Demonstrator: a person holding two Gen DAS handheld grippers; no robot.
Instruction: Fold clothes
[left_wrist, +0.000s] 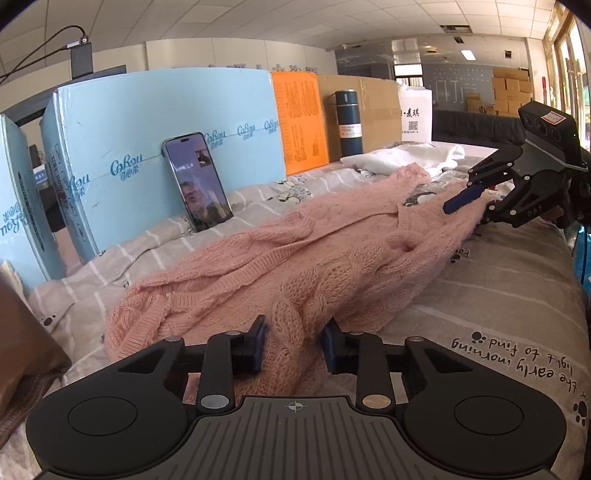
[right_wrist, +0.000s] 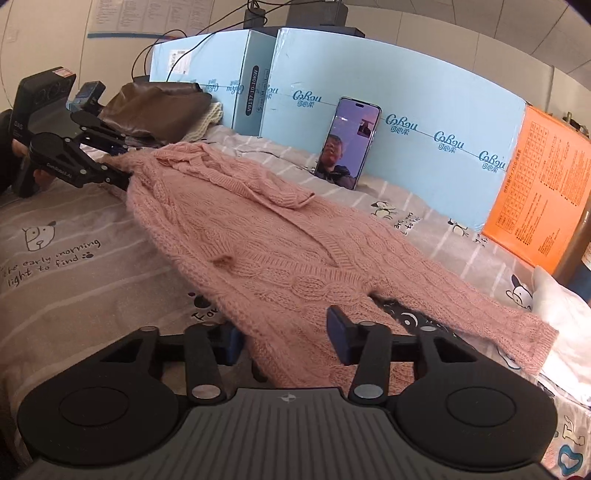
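Note:
A pink cable-knit sweater (left_wrist: 303, 266) lies spread along the bed; it also shows in the right wrist view (right_wrist: 258, 236), one sleeve reaching right and another folded over its middle. My left gripper (left_wrist: 293, 345) is open, its jaws straddling the sweater's near end, with knit between the pads. My right gripper (right_wrist: 286, 338) is open at the other end, with the sweater's edge lying between its jaws. Each gripper shows in the other's view: the right one (left_wrist: 476, 199) at far right, the left one (right_wrist: 118, 162) at far left by the sweater's end.
A grey striped bedsheet (left_wrist: 498, 280) with cartoon prints covers the bed. A phone (left_wrist: 197, 181) leans on light blue boxes (left_wrist: 147, 122) along the back. An orange board (left_wrist: 301, 122), a dark flask (left_wrist: 349, 123), white clothing (left_wrist: 402, 157) and brown clothing (right_wrist: 155, 107) lie around.

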